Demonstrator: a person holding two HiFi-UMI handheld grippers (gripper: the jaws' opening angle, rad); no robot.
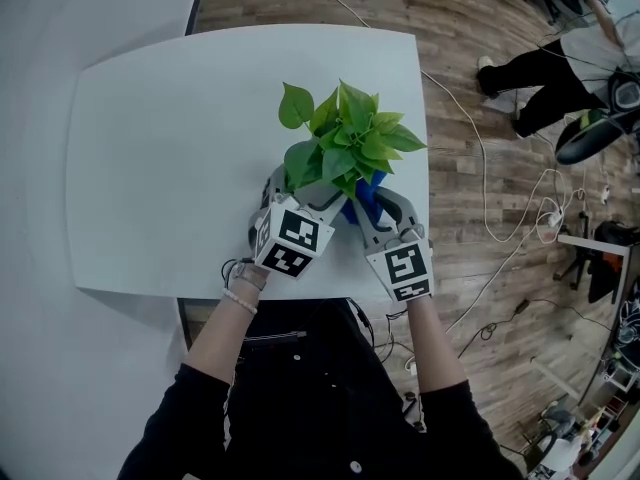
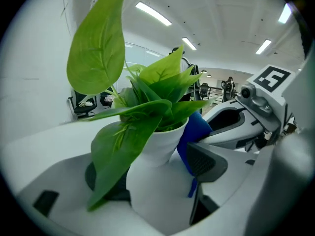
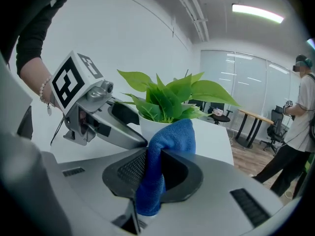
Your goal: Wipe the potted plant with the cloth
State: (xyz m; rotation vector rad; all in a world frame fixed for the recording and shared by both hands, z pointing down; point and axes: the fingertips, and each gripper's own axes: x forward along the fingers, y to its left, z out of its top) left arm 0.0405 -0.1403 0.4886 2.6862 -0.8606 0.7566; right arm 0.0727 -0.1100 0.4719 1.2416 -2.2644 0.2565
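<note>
While the potted plant (image 1: 345, 133) stands near the front edge of the white counter (image 1: 170, 168), the left hand-held gripper (image 1: 303, 198) has its jaws set on either side of the white pot (image 2: 157, 181), clasping it low down beneath a drooping leaf (image 2: 118, 156). Just to the right, a blue cloth (image 3: 165, 146) is bunched against the pot's side close under the rim, and the right hand-held gripper (image 3: 150, 173) has its jaws pressed together on that cloth, whose loose end hangs down between them.
</note>
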